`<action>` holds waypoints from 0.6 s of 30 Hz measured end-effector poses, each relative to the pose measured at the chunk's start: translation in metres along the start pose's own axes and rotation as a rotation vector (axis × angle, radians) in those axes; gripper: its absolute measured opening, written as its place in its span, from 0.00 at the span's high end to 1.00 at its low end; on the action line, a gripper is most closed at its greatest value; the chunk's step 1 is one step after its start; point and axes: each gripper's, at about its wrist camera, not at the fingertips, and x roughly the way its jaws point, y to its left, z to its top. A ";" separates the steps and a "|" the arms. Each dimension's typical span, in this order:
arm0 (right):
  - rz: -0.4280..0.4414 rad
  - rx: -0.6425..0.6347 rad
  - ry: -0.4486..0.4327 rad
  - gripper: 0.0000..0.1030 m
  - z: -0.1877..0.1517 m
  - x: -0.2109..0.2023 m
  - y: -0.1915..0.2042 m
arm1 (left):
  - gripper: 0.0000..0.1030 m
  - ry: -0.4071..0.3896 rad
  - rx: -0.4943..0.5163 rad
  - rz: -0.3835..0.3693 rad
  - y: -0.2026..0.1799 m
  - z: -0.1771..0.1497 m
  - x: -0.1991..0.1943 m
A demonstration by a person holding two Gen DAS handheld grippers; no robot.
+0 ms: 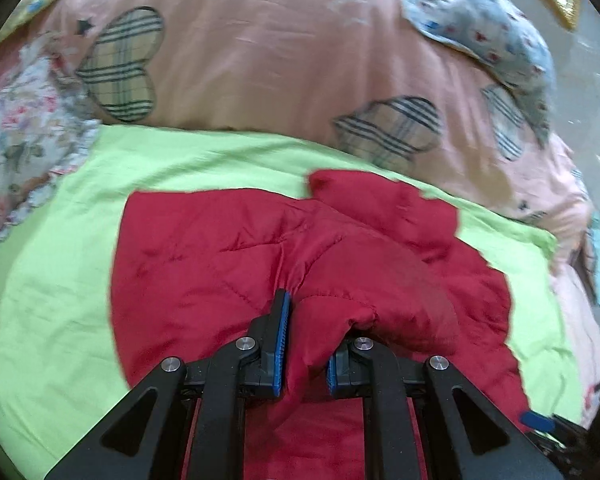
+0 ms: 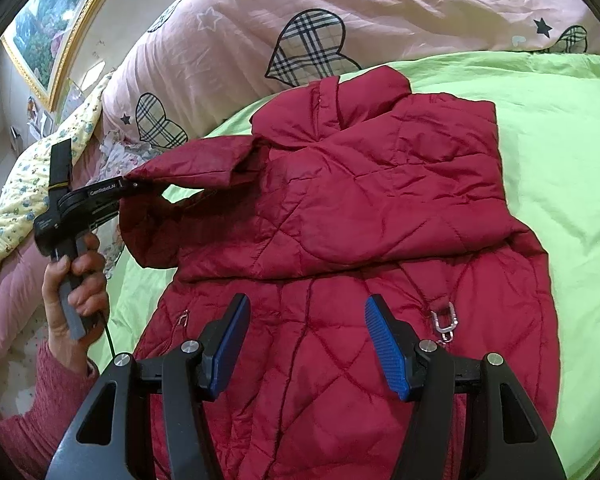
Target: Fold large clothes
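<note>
A red quilted jacket (image 2: 340, 208) lies on a lime green sheet (image 2: 560, 152), its upper part folded over its body. My left gripper (image 1: 306, 340) is shut on the jacket's sleeve (image 1: 340, 300) and holds it lifted above the sheet. It also shows in the right wrist view (image 2: 134, 186), at the left, pinching the sleeve end (image 2: 196, 168). My right gripper (image 2: 306, 344) is open and empty, hovering over the jacket's lower half. A metal zipper pull (image 2: 444, 322) lies just right of its right finger.
A pink duvet with plaid hearts (image 2: 308, 48) is heaped behind the jacket. A floral fabric (image 1: 16, 136) lies at the left and a blue patterned cloth (image 1: 480, 20) on top. A framed picture (image 2: 56, 28) hangs on the wall.
</note>
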 end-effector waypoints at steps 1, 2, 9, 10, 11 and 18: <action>-0.004 0.005 -0.003 0.40 0.000 -0.002 -0.001 | 0.87 0.012 0.016 -0.015 -0.008 -0.005 0.001; -0.005 0.012 -0.005 0.40 0.000 -0.003 -0.004 | 0.86 0.023 0.034 -0.021 -0.015 -0.011 0.003; 0.004 0.072 -0.033 0.39 0.009 -0.010 -0.024 | 0.85 0.138 0.125 -0.006 -0.035 -0.055 0.034; 0.010 0.087 -0.036 0.39 0.012 -0.009 -0.028 | 0.84 0.143 0.128 -0.006 -0.037 -0.058 0.035; 0.018 0.102 -0.038 0.39 0.016 -0.007 -0.033 | 0.84 0.149 0.130 -0.006 -0.037 -0.061 0.035; 0.109 0.219 -0.013 0.39 0.048 0.032 -0.060 | 0.84 0.145 0.122 -0.014 -0.031 -0.055 0.031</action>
